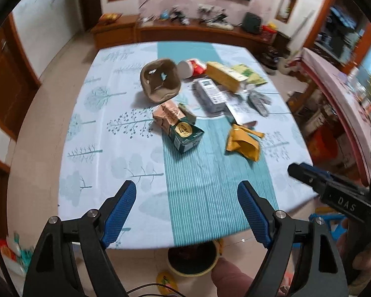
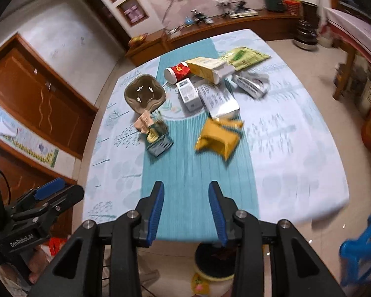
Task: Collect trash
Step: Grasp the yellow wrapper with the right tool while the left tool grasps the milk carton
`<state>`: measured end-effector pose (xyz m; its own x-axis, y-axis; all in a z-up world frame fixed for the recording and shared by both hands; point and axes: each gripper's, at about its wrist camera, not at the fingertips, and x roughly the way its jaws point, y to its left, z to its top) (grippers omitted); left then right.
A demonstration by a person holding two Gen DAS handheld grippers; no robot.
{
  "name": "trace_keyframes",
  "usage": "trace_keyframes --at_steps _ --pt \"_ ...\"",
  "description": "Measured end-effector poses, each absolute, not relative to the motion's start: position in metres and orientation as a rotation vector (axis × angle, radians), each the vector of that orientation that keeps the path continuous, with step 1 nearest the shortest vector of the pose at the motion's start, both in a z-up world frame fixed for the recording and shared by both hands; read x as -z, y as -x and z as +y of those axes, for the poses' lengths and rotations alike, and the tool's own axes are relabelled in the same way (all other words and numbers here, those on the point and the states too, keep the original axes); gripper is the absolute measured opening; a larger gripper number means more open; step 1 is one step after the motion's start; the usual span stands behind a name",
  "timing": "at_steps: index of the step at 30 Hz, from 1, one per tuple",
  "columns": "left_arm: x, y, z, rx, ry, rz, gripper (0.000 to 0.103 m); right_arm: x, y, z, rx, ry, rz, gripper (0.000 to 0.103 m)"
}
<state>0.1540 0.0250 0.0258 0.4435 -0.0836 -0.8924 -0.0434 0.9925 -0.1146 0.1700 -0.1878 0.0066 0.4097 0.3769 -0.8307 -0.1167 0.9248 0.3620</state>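
Note:
Trash lies on the table: a brown crumpled bowl [image 1: 160,81] [image 2: 145,95], a green and pink carton [image 1: 179,126] [image 2: 153,133], a yellow packet [image 1: 243,142] [image 2: 219,138], a red paper cup [image 1: 191,67] [image 2: 178,72], a yellow box [image 1: 226,76] [image 2: 207,69], grey and white boxes [image 1: 209,94] [image 2: 189,94] and a green packet [image 2: 244,57]. My left gripper [image 1: 186,214] is open and empty above the near table edge. My right gripper [image 2: 186,214] is open and empty, also above the near edge; it also shows in the left wrist view [image 1: 306,173].
The table [image 1: 106,168] has a teal and white patterned cloth. A bin with a dark liner [image 1: 193,259] [image 2: 214,259] stands on the floor below the near edge. A blue stool [image 2: 361,250] is at right. A wooden cabinet [image 1: 185,29] runs along the far wall.

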Motion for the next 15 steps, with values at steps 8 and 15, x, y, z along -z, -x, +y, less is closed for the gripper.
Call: trace_keyframes --at_steps 8,15 --pt "0.013 -0.198 0.021 -0.14 0.201 1.213 0.083 0.039 -0.265 -0.196 -0.46 -0.065 1.176 0.049" --pt "0.036 -0.209 0.02 -0.243 0.253 1.273 0.083 0.071 -0.307 -0.182 -0.633 0.082 1.218 0.062"
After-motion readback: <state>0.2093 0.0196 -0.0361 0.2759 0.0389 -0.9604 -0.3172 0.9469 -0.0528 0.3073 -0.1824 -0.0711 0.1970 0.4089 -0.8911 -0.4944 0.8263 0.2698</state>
